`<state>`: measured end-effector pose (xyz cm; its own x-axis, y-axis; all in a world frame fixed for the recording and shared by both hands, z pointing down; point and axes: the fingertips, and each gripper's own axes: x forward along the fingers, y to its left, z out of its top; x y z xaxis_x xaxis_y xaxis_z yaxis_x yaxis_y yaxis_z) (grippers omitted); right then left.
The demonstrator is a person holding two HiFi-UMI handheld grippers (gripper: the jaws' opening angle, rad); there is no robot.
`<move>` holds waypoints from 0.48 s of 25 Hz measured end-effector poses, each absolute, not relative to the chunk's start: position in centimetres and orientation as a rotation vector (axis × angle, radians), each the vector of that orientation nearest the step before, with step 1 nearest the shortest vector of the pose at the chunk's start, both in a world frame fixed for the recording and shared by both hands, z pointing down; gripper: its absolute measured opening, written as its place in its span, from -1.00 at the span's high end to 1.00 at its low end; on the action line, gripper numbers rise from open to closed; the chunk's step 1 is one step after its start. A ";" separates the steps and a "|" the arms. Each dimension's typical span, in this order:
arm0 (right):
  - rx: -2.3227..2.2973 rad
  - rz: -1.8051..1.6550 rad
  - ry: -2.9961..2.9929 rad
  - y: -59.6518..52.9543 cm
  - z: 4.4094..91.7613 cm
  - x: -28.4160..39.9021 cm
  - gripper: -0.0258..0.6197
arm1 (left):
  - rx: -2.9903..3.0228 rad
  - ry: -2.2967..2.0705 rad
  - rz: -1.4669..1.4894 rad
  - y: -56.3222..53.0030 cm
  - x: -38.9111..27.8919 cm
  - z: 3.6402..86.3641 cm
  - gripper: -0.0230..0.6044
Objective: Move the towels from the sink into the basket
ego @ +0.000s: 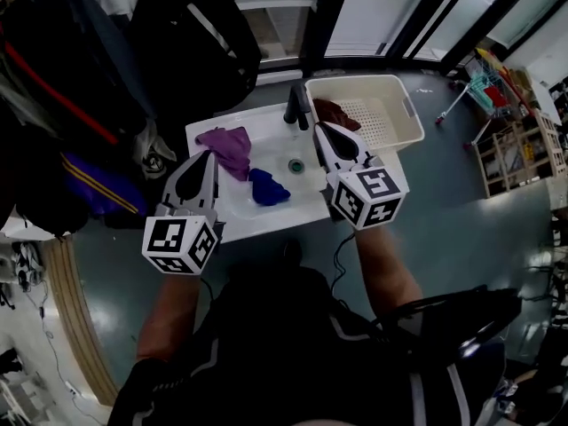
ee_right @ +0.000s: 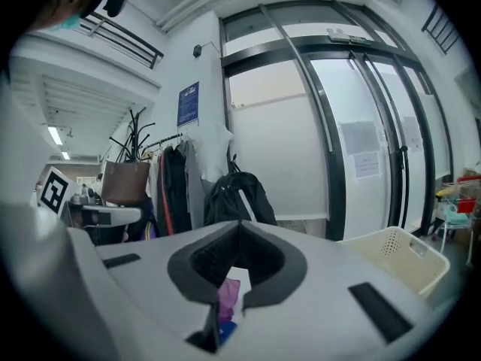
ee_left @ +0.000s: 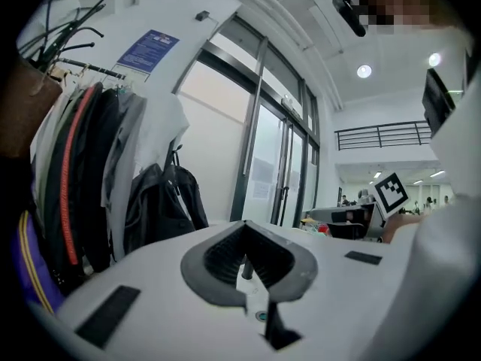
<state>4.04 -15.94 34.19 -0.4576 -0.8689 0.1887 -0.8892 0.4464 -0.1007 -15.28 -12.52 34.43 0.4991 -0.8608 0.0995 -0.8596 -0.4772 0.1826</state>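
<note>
Two grippers are held side by side over the sink [ego: 277,216], pointing ahead, nearly level; left gripper [ego: 206,154] jaws together, empty; right gripper [ego: 319,128] jaws together, empty; three towels: purple towel [ego: 227,144] and blue towel [ego: 267,188] in the sink; dark red towel [ego: 336,112] in the one basket [ego: 396,140].

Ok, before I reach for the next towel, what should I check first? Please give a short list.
1. Sink emptied: not ok; the purple towel and the blue towel lie in it.
2. Basket has room: ok; one dark red towel inside.
3. Left gripper empty: ok, shut on nothing.
4. Right gripper empty: ok, shut on nothing.
5. A gripper open for grasping: not ok, both shut.
</note>
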 end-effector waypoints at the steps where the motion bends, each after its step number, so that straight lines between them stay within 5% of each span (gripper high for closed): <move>1: 1.575 0.277 -2.585 -15.4 34.1 3.3 0.88 | 2.531 -1.485 -0.018 -12.2 -15.8 34.2 0.92; 12: 1.528 0.264 -2.625 -12.8 34.5 -1.2 0.88 | 2.539 -1.526 0.002 -10.1 -19.1 34.2 0.92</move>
<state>-1.23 -12.82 34.51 -0.4942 -0.8533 0.1663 -0.8693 0.4835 -0.1026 -19.10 -10.10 34.18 0.4736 -0.8758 0.0930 -0.8760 -0.4576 0.1523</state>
